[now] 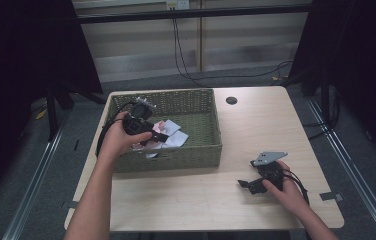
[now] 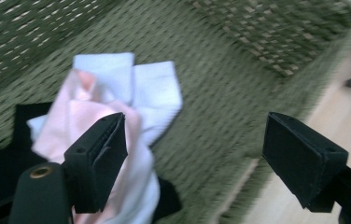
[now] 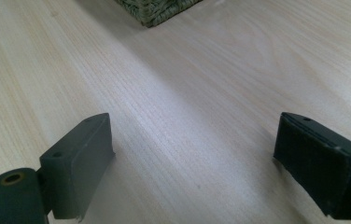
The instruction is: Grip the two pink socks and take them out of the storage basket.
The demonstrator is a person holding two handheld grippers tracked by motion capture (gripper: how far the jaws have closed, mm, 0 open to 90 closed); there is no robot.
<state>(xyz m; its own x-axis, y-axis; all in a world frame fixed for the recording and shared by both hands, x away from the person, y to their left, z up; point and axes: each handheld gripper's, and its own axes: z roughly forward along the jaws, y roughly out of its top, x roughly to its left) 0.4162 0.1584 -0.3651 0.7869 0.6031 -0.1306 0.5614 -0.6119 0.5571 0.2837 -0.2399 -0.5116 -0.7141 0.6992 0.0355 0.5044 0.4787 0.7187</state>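
A pale wooden table with rounded corners stands on grey carpet, with dark curtains at both sides and cables trailing down the wall behind it. On the left half of the table sits a rectangular olive-green woven basket, and in it lies a small heap of pink and white folded cloths on something black.

My left gripper hangs inside the basket, right over that heap. In the left gripper view its jaws stand wide apart with nothing pressed between them: one jaw is in front of the pink cloth, though I cannot tell whether it touches; the other is out over the basket's near wall. The white cloths fan out behind the pink one on the basket's woven floor.

My right gripper rests low at the table's near right part, well apart from the basket, with its grey three-cornered plate on top. Its jaws are spread wide too, with bare wood between them, and a corner of the basket shows ahead.
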